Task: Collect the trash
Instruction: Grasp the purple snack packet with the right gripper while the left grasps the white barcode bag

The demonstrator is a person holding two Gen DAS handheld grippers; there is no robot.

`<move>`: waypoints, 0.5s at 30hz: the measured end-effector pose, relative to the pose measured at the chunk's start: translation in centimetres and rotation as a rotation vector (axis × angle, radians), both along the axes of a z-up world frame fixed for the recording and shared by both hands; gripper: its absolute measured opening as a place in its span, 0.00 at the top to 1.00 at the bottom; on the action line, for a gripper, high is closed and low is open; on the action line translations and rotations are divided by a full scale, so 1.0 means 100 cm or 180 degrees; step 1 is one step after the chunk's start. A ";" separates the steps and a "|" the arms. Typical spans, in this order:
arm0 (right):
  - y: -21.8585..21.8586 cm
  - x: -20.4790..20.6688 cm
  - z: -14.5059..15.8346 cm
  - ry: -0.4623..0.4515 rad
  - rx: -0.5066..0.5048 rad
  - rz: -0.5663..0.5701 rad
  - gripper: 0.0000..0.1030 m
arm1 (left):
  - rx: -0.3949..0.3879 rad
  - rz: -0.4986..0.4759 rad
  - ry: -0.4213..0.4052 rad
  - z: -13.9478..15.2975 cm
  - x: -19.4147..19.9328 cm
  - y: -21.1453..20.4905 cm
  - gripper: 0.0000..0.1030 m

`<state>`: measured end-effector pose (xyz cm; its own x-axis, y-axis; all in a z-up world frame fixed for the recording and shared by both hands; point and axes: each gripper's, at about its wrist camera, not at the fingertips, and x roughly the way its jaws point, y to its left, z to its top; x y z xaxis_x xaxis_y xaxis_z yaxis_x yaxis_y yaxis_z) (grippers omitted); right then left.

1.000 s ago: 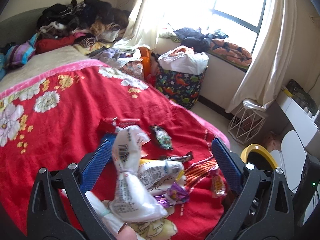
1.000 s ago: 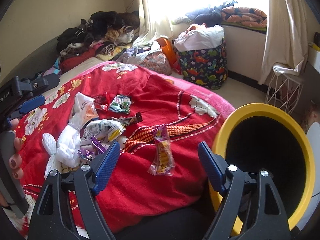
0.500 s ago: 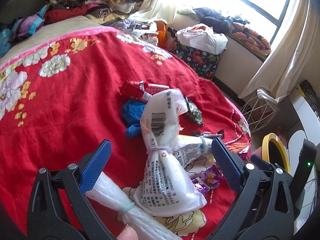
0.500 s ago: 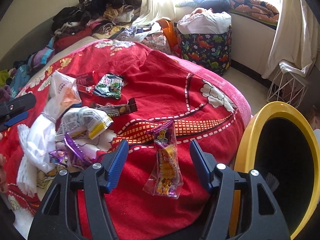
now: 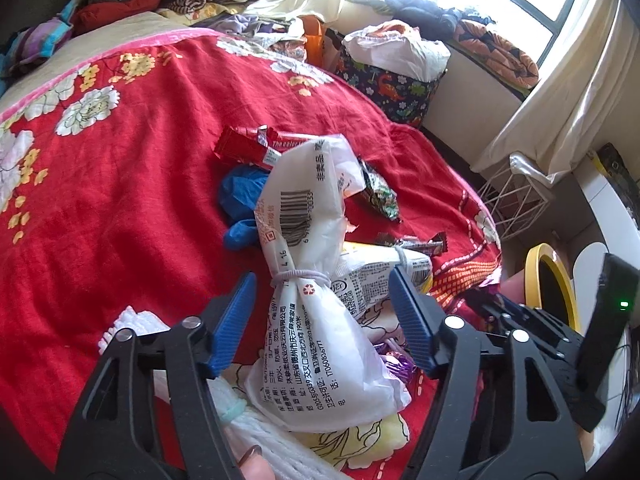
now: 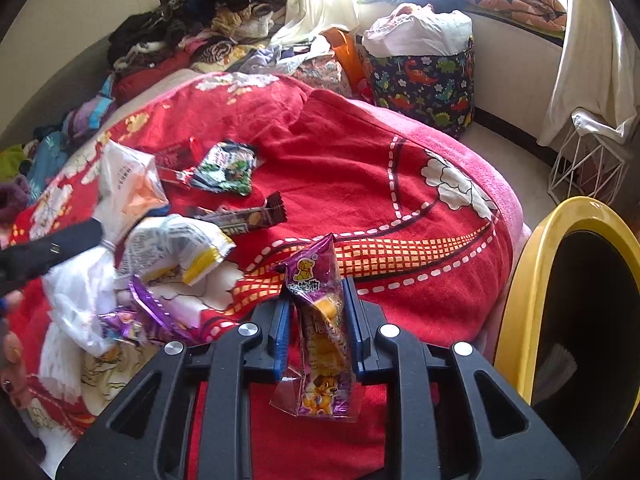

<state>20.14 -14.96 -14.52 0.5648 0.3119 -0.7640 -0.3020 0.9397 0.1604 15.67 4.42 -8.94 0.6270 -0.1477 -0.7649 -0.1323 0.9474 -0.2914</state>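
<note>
— What do we have in the right gripper (image 6: 318, 322)?

— Its blue pads are clamped on the purple snack packet (image 6: 320, 332), which stands upright between them over the near edge of the red blanket (image 6: 360, 152). The yellow-rimmed bin (image 6: 532, 276) is just to our right of it.

— And the left gripper (image 5: 320, 312)?

— Its jaws are closing with the white tied bag (image 5: 316, 300) between them. We see a gap on both sides, so the pads are not pressing on it.

— What else lies on the blanket?

— Beyond the bag, a red wrapper (image 5: 248, 146) and something blue (image 5: 240, 200), perhaps a glove; we can't be sure. To the right, a green-and-black packet (image 5: 380, 194), a brown bar wrapper (image 5: 416, 244) and a white-and-yellow packet (image 6: 180, 248).

— And farther off?

— The dinosaur-print basket (image 6: 424, 84) stands on the floor under the window.
</note>
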 end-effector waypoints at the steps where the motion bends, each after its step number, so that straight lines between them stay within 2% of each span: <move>1: -0.001 -0.001 0.003 -0.0005 0.0036 0.0000 0.78 | 0.0014 0.0012 0.0038 -0.002 0.001 0.000 0.49; 4: -0.003 -0.011 0.011 -0.0051 0.0122 0.0016 0.78 | 0.0020 0.0026 0.0125 -0.007 0.003 0.000 0.59; 8: -0.010 -0.022 0.023 -0.0111 0.0276 -0.0003 0.78 | 0.0074 0.0003 0.0184 -0.011 0.004 -0.001 0.64; 10: -0.013 -0.027 0.028 -0.0118 0.0405 -0.0015 0.78 | 0.0103 0.0012 0.0168 -0.009 0.003 -0.003 0.74; 15: -0.018 -0.037 0.041 -0.0180 0.0552 0.0028 0.78 | 0.0090 -0.0002 -0.0041 0.005 -0.003 -0.006 0.76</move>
